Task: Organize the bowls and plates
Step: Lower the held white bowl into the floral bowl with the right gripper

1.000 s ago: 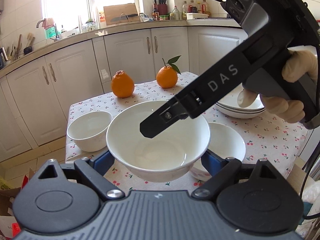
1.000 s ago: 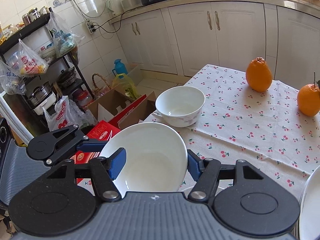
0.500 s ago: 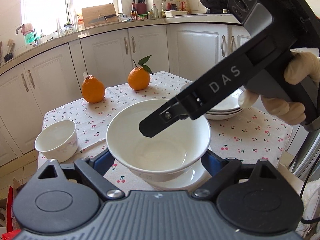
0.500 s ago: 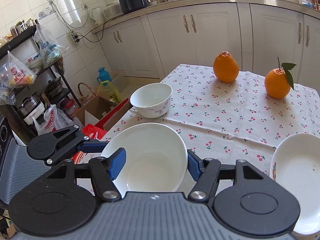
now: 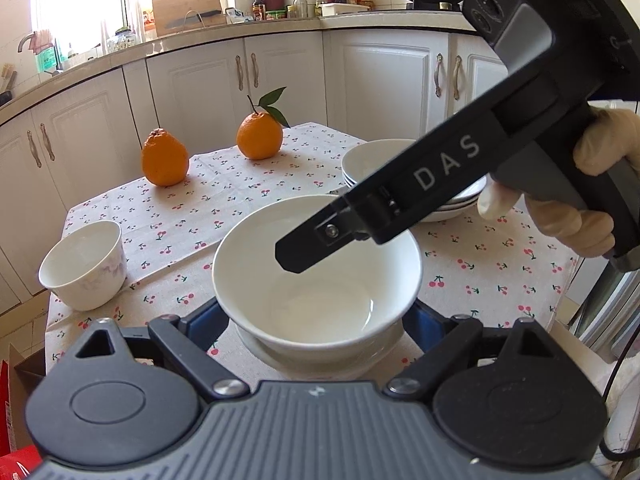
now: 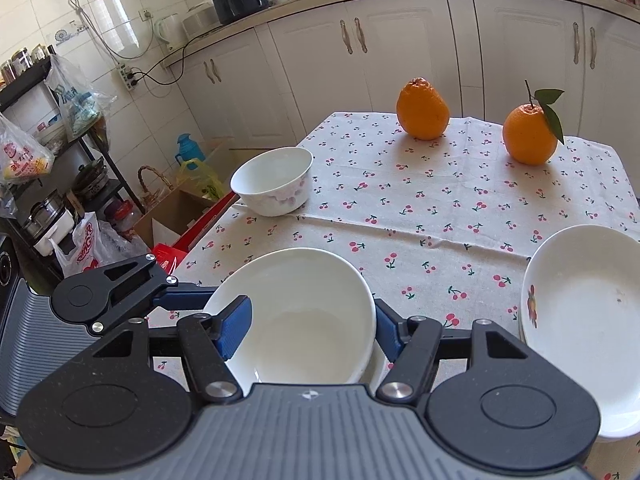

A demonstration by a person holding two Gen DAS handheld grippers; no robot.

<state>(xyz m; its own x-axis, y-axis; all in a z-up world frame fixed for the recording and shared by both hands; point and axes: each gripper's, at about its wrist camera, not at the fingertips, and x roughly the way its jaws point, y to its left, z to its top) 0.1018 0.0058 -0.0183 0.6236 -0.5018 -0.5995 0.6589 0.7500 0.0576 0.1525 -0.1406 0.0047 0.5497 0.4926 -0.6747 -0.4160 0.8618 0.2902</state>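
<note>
A plain white bowl (image 5: 316, 280) hangs just above a second white bowl (image 5: 320, 354) on the cherry-print tablecloth, and I cannot tell whether they touch. My left gripper (image 5: 316, 320) is shut on the upper bowl's lower sides, blue pads on either side. My right gripper (image 6: 310, 328) is shut on the same bowl (image 6: 296, 320): its left pad sits over the rim and its right pad outside the wall. In the left wrist view one of its fingers (image 5: 360, 224) reaches into the bowl, held by a gloved hand (image 5: 592, 192). A small floral bowl (image 6: 276, 184) stands at the table's left edge.
A stack of white plates (image 6: 580, 320) sits to the right of the held bowl. Two oranges (image 5: 164, 160) (image 5: 260, 136) stand at the far side of the table (image 5: 480, 264). Boxes and bags lie on the floor past the left edge (image 6: 168, 216). White cabinets stand beyond.
Both grippers carried the white bowl rightward and slightly down, from beside the small floral bowl to over the second white bowl. The grips look unchanged.
</note>
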